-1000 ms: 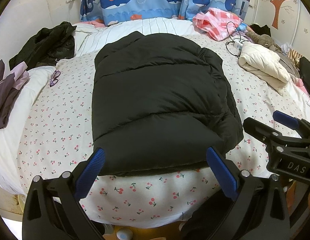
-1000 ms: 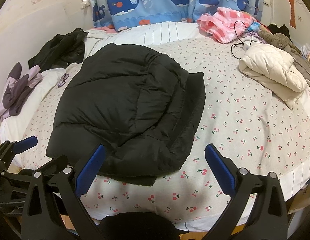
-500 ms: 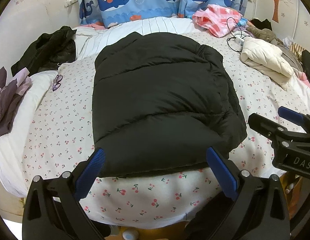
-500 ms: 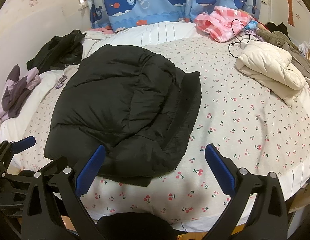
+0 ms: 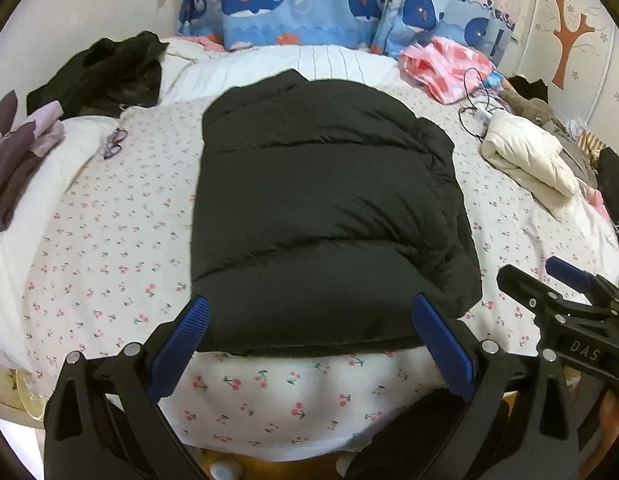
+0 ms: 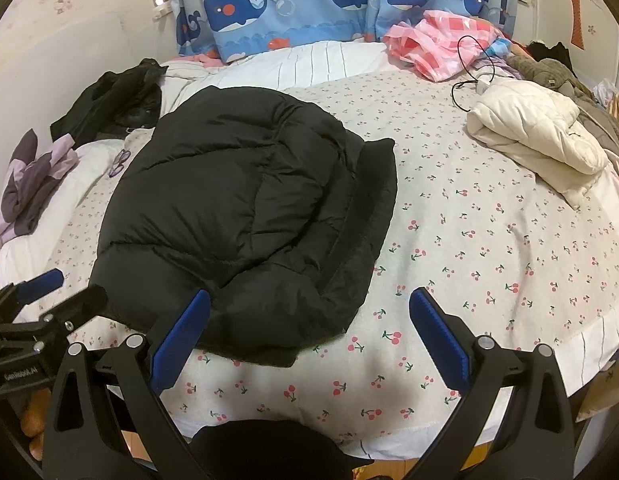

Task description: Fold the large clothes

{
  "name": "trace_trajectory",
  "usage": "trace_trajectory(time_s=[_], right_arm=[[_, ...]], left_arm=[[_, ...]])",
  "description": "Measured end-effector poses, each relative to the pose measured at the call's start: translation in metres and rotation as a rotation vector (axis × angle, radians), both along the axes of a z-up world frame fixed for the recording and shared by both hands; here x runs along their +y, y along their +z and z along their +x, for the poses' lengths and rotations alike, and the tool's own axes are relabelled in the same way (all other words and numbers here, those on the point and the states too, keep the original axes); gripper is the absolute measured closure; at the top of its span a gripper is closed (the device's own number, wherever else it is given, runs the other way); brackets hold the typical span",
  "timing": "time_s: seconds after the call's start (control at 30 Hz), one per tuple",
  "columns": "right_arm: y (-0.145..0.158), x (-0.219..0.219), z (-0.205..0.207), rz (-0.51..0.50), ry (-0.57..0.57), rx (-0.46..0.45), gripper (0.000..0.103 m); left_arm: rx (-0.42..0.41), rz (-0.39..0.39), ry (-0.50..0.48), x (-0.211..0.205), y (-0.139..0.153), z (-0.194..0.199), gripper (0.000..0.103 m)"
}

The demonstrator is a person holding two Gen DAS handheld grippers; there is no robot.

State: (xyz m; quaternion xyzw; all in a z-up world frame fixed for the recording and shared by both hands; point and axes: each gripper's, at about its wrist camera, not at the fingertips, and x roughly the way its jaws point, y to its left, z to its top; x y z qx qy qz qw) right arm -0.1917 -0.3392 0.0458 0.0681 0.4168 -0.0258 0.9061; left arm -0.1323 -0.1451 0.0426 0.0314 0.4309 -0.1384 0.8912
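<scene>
A black puffer jacket (image 5: 321, 216) lies folded into a rough rectangle on the cherry-print bed sheet (image 5: 109, 248); it also shows in the right wrist view (image 6: 245, 216). My left gripper (image 5: 309, 344) is open and empty, held over the bed's near edge in front of the jacket's near hem. My right gripper (image 6: 309, 336) is open and empty at the jacket's near right corner. Each gripper shows in the other's view: the right one (image 5: 549, 280) and the left one (image 6: 45, 292).
A folded cream jacket (image 6: 537, 136) lies at the right. A pink checked garment (image 6: 441, 40) and a black cable (image 6: 469, 60) lie at the back. A dark jacket (image 5: 105, 72), purple clothes (image 5: 17, 152) and glasses (image 5: 113, 144) lie at the left. Whale-print curtains (image 5: 309, 0) hang behind.
Both grippers have moved a little nearer to the bed, so the jacket looms larger. Both stay open. The jacket has not moved.
</scene>
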Motion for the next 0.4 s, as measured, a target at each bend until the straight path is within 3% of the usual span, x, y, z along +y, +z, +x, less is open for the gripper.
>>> trace_trajectory(time_s=[0.4], right_arm=[[0.023, 0.019, -0.017, -0.041, 0.01, -0.033, 0.007]], left_arm=[[0.01, 0.051, 0.051, 0.022, 0.002, -0.007, 0.006]])
